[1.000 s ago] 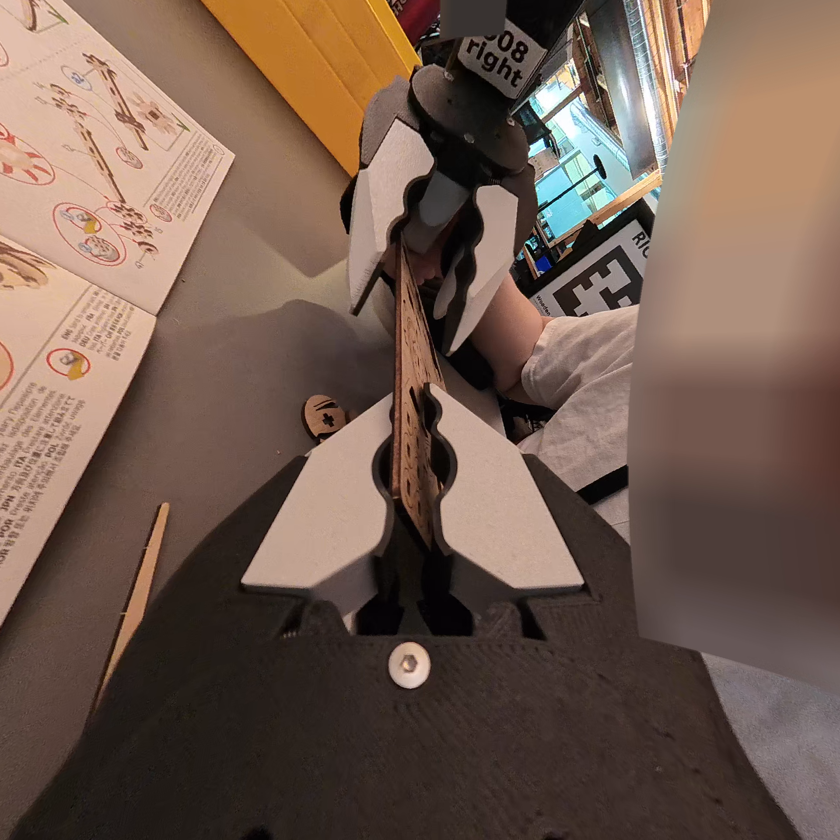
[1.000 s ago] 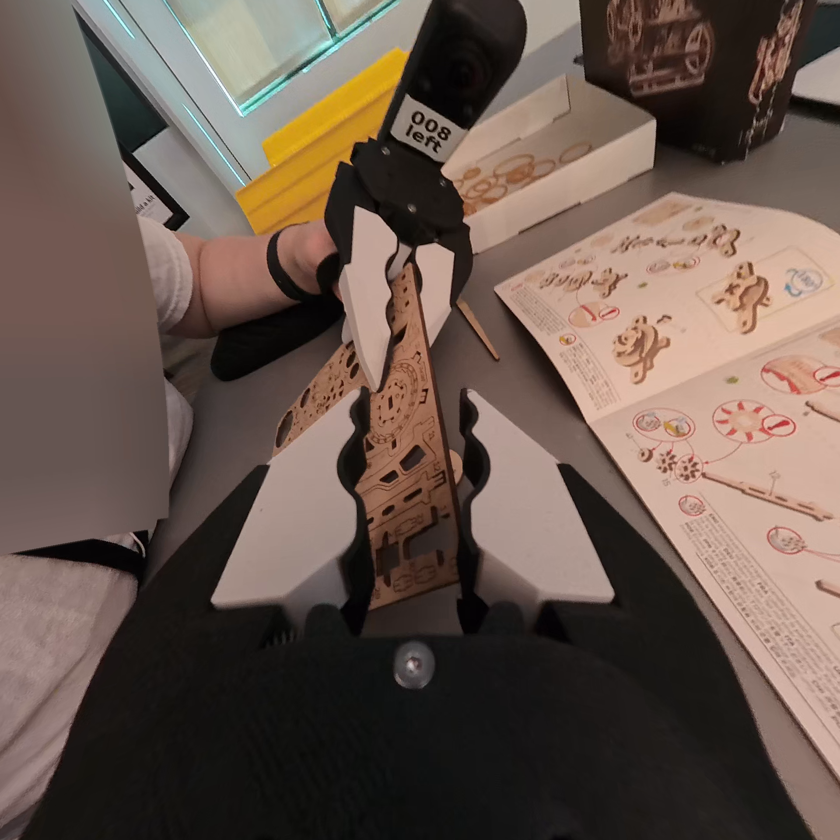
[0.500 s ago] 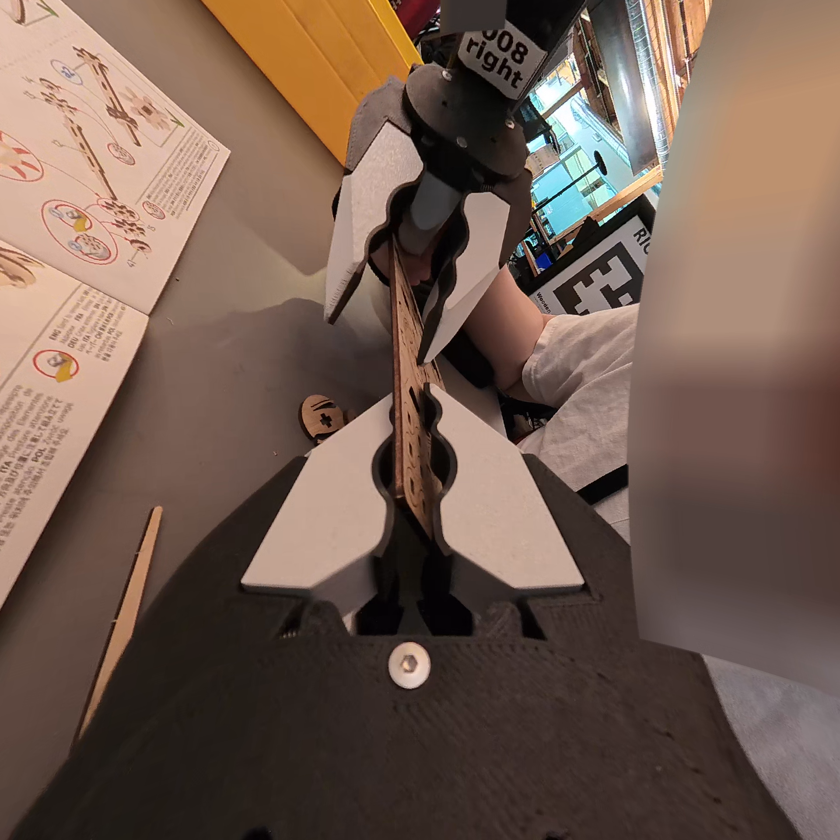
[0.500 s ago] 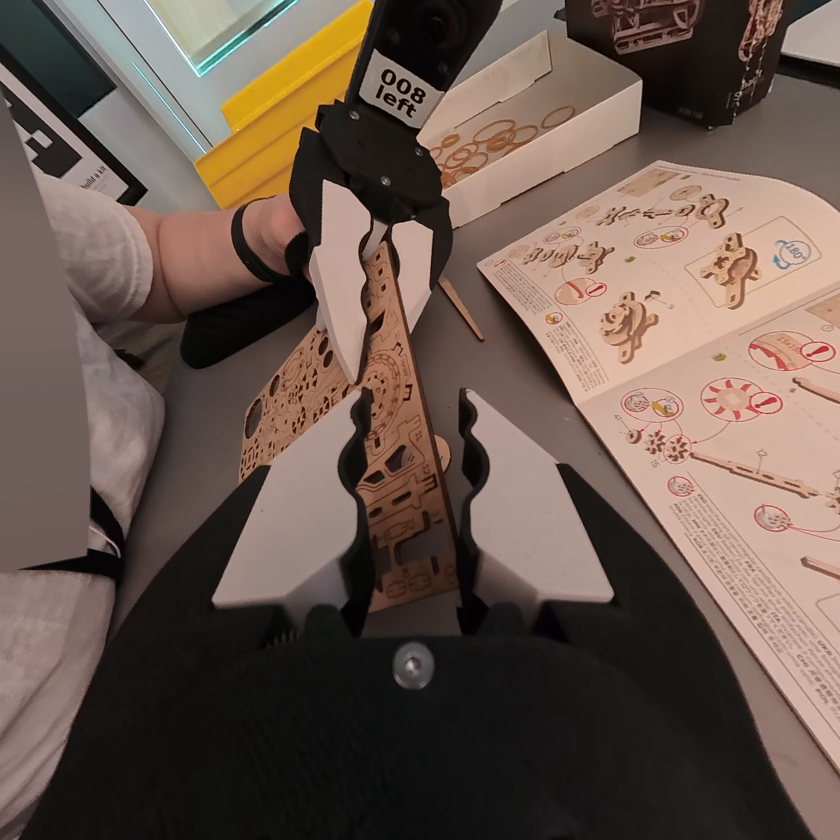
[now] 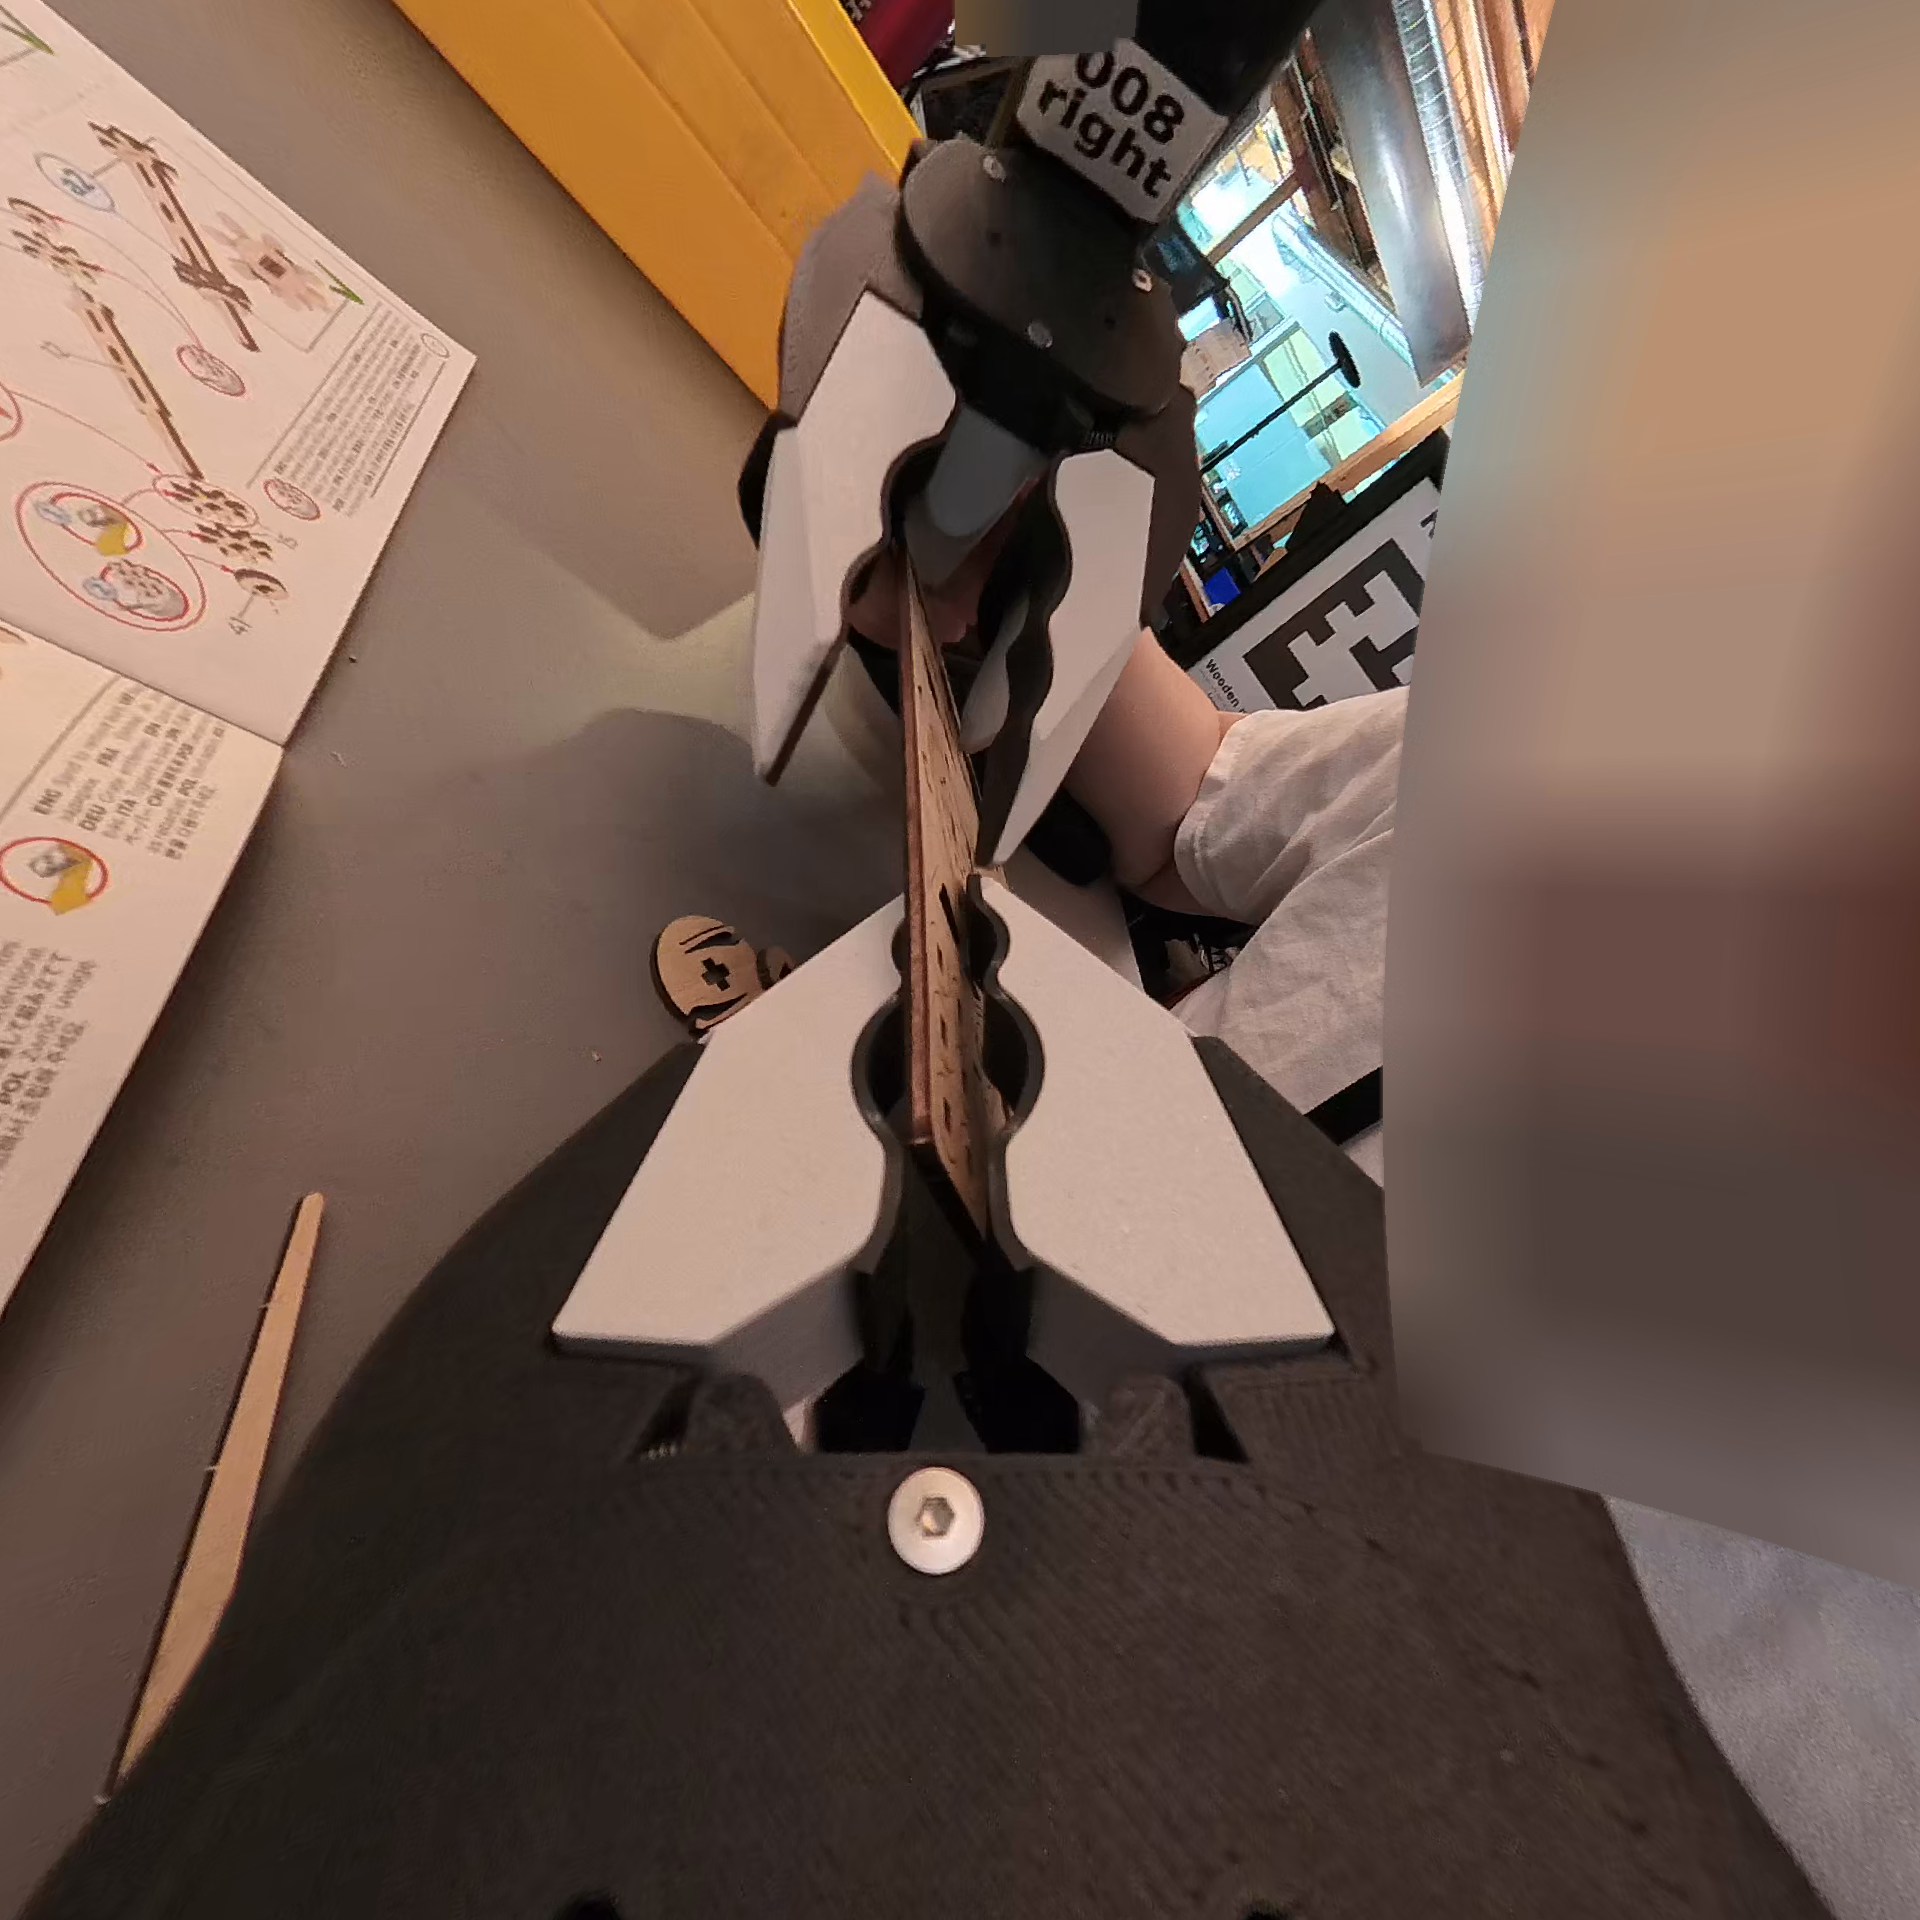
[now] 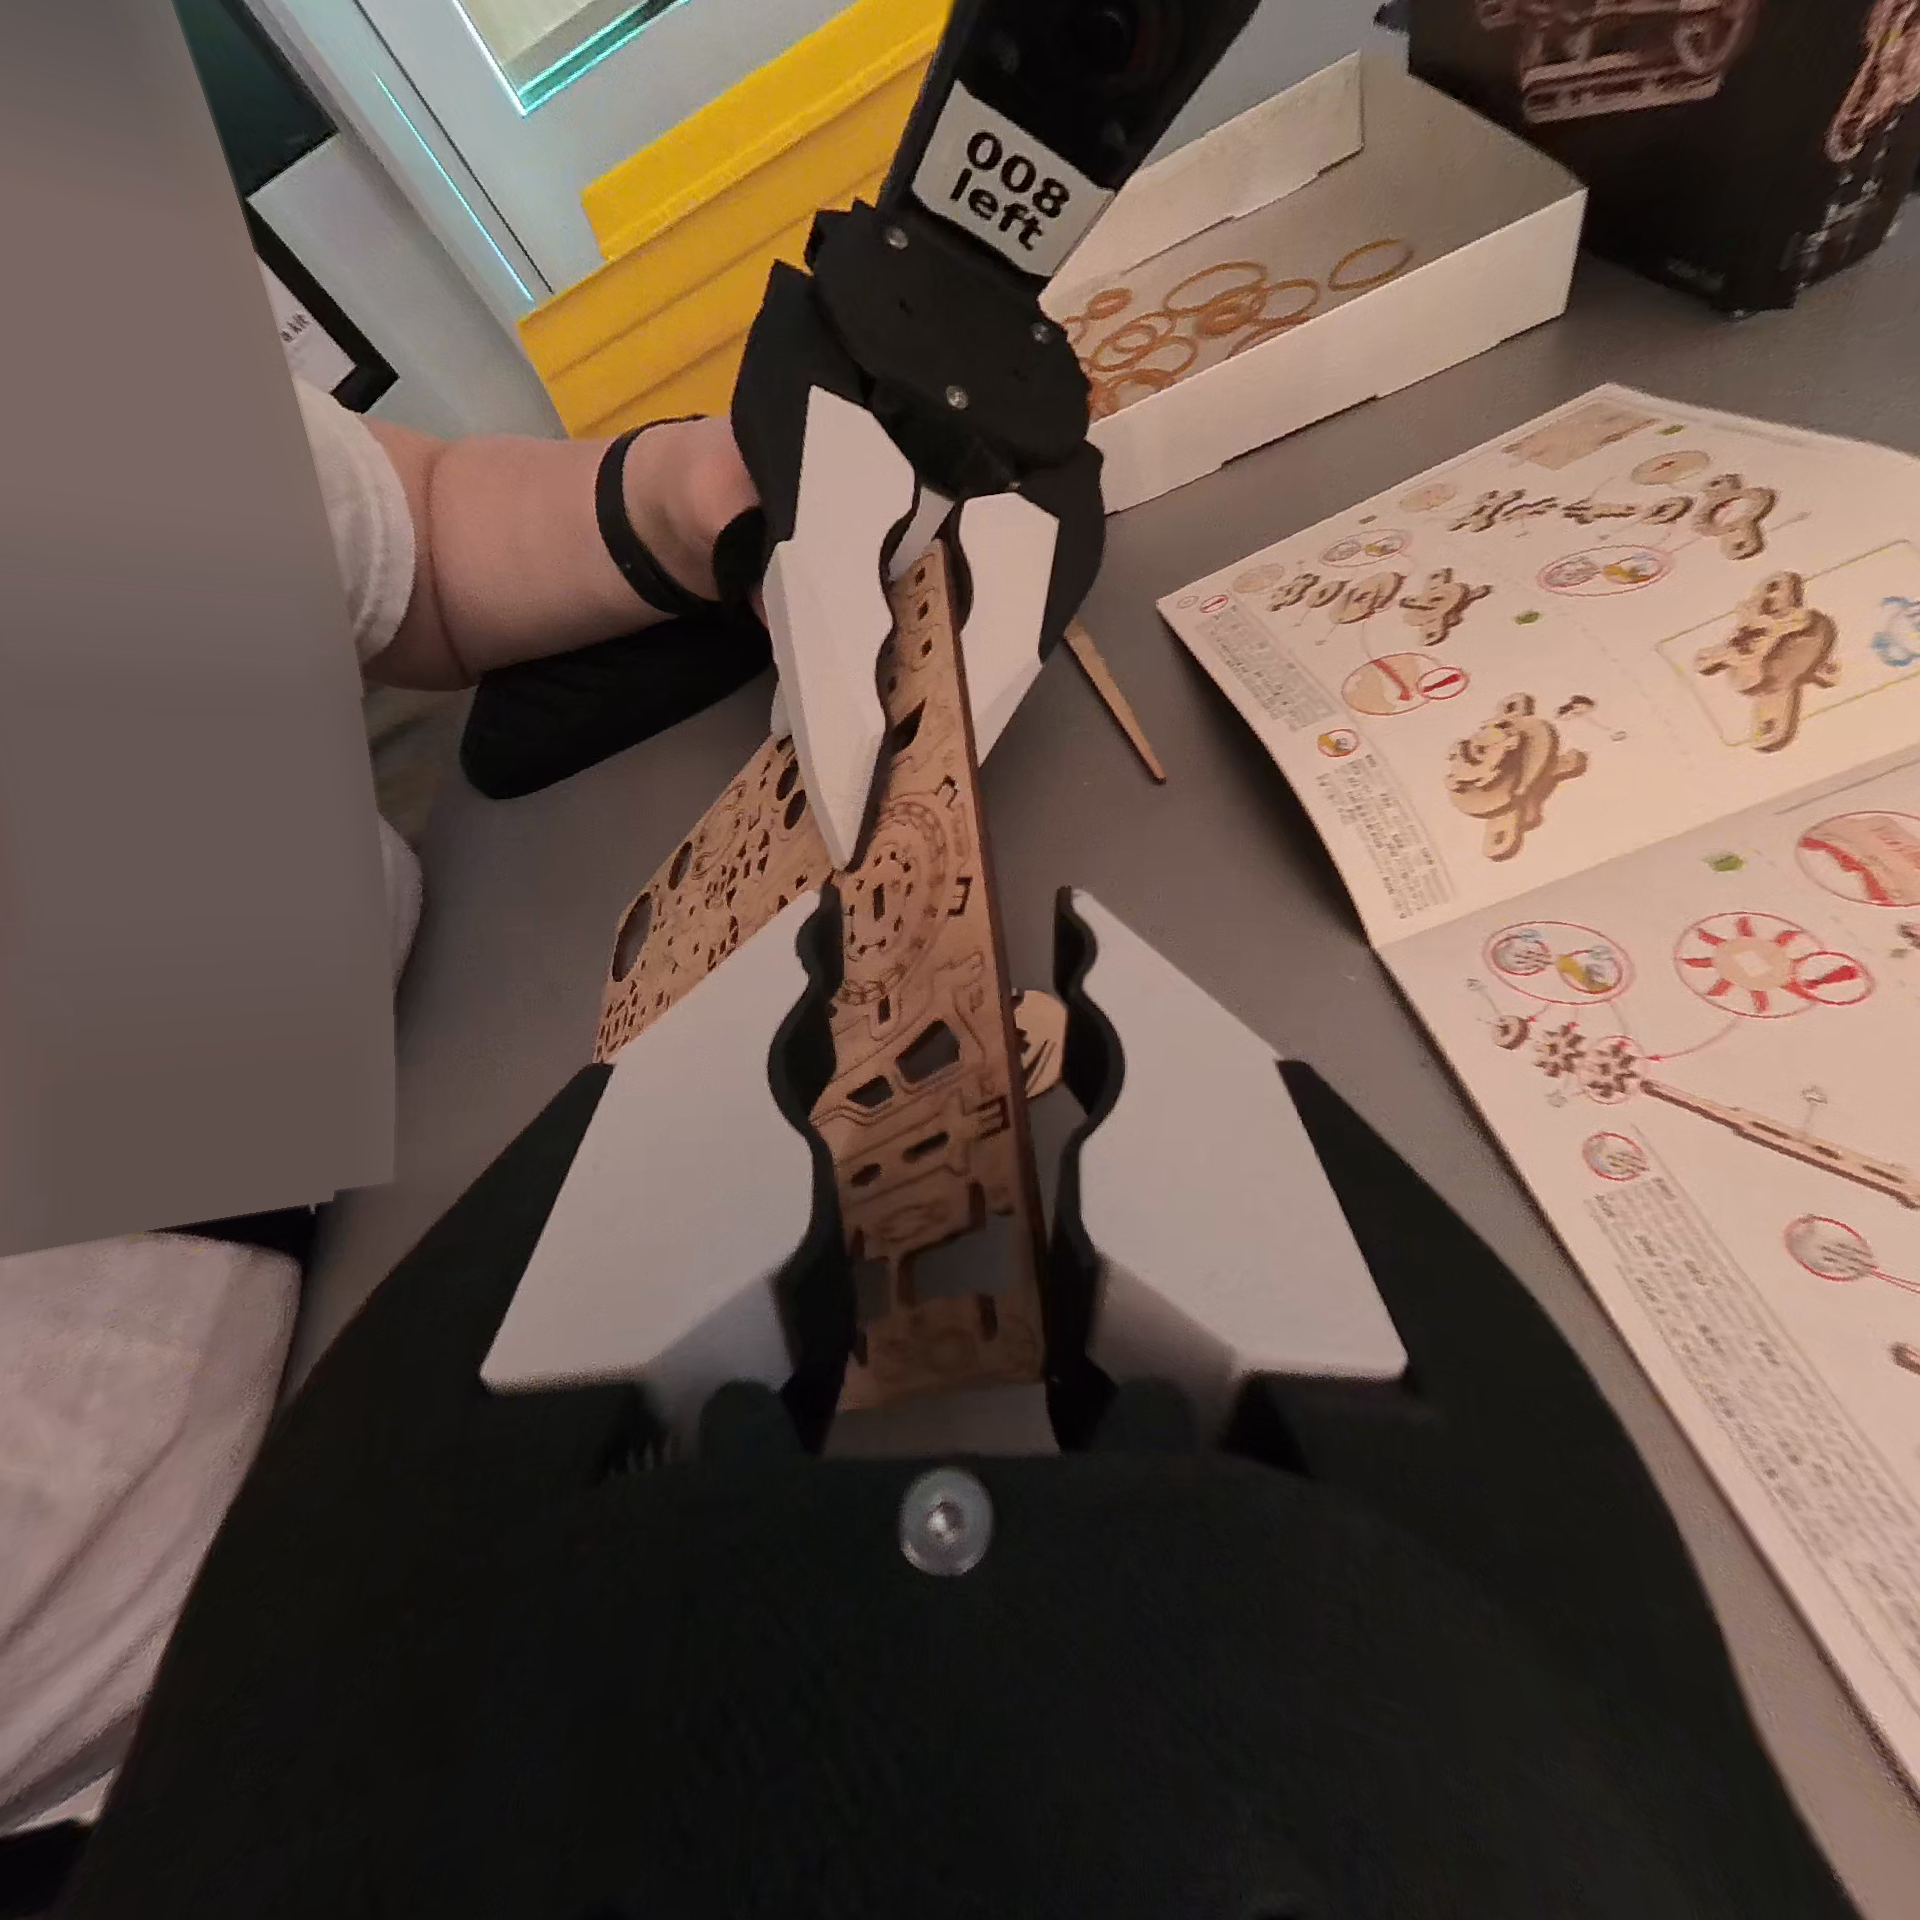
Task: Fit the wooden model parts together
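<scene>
This looks like a lab or office workroom set up for hobby-kit assembly. A plain grey worktop (image 6: 1299, 862) carries an open instruction booklet (image 6: 1621, 831) with assembly diagrams. Beyond the booklet stands a shallow white box (image 6: 1340, 270) of rubber bands, and behind that a dark kit carton (image 6: 1704, 135). Left of the white box sits a yellow bin (image 6: 727, 260) beside glazed partitions. A black-and-white marker board (image 5: 1340, 613) leans near the worktop's edge.
</scene>
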`<state>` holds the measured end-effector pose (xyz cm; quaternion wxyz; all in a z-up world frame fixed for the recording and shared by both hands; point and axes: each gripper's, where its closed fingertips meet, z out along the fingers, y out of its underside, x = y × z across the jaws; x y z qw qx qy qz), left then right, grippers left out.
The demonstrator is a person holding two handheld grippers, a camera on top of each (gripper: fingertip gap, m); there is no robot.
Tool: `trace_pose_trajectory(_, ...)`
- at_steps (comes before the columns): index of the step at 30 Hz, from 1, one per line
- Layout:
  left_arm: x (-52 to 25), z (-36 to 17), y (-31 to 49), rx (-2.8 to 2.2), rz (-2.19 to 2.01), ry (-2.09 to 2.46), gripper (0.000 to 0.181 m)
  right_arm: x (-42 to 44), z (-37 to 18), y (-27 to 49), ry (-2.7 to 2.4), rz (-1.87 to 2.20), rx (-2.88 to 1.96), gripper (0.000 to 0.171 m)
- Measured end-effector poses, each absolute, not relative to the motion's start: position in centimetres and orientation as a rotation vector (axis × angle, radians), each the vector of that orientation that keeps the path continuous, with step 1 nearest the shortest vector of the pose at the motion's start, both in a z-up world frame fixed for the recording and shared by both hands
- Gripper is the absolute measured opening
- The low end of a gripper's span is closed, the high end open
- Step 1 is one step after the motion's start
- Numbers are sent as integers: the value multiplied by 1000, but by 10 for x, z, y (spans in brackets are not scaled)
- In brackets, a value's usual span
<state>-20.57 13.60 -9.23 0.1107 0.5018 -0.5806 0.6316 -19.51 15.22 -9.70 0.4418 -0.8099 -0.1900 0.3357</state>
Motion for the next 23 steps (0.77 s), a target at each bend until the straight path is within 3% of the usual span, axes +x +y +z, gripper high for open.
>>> trace_pose_trajectory(7,-206,-93,135,1474,1851,-1713,3,-194,-92,153,-389,947,-1985,23)
trace_pose_trajectory(23,-205,-92,134,1512,1831,-1618,1,-195,-96,151,-413,935,-2012,20)
